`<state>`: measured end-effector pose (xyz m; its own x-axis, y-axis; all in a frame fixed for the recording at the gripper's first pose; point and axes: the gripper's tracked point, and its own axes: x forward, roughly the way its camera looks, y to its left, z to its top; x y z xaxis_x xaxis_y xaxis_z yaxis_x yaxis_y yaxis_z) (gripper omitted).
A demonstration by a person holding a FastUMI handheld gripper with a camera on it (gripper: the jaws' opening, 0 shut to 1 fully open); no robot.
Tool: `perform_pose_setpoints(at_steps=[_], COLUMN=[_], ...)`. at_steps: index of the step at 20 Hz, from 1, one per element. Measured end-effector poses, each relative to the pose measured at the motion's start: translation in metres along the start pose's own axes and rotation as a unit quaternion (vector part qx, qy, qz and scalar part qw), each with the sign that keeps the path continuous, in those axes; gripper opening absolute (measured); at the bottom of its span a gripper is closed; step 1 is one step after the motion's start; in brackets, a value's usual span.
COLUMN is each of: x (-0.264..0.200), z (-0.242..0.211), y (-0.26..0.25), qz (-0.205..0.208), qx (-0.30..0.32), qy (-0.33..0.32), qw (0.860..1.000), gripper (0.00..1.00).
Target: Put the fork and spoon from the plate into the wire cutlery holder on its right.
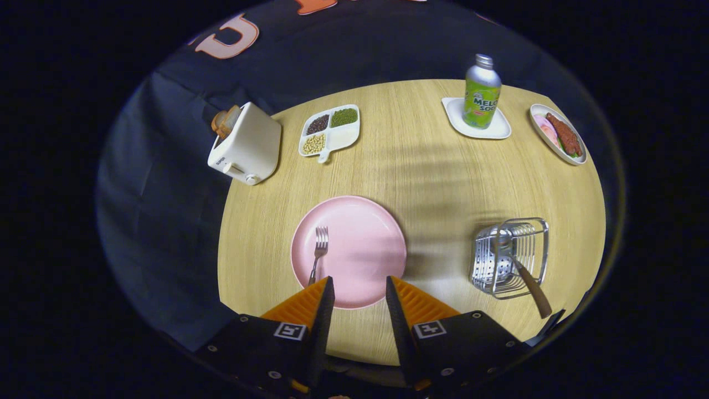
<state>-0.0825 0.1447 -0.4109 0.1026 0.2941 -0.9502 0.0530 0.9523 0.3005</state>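
A pink plate (360,244) lies on the round wooden table just ahead of my fingers. A metal fork (318,249) rests on the plate's left part, tines pointing away, its handle running down behind my left finger. To the plate's right stands the wire cutlery holder (512,255). A spoon (523,271) with a brown handle leans inside it, handle sticking out toward me. My gripper (359,285) is open above the near rim of the plate, with nothing between its fingers.
At the back left stands a white toaster (246,145) holding bread, and beside it a divided dish (330,130) of beans. At the back right a green soda bottle (482,95) stands on a white tray, with a dish of food (558,136) farther right.
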Motion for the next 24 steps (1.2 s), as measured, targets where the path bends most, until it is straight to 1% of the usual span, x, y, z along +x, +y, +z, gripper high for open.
perform_pose_setpoints(at_steps=[2,4,6,11,14,19,23,24], x=[0.015,0.029,0.044,0.08,0.094,0.111,0.126,0.128], z=[-0.005,-0.009,-0.016,-0.035,-0.04,-0.045,-0.06,-0.061], y=[0.015,0.023,0.033,0.055,0.059,0.054,0.056,0.054], qz=[0.0,-0.012,-0.019,-0.037,-0.052,-0.076,-0.079,-0.083], qx=[0.002,0.001,0.004,-0.001,0.005,0.009,0.015,0.011], qy=[0.003,-0.002,-0.001,0.003,-0.004,-0.014,-0.005,-0.006], qw=[1.0,1.0,1.0,0.999,0.999,0.997,0.997,0.996], gripper=[0.66,0.76,0.8,0.81,0.8,0.7,0.57,0.51])
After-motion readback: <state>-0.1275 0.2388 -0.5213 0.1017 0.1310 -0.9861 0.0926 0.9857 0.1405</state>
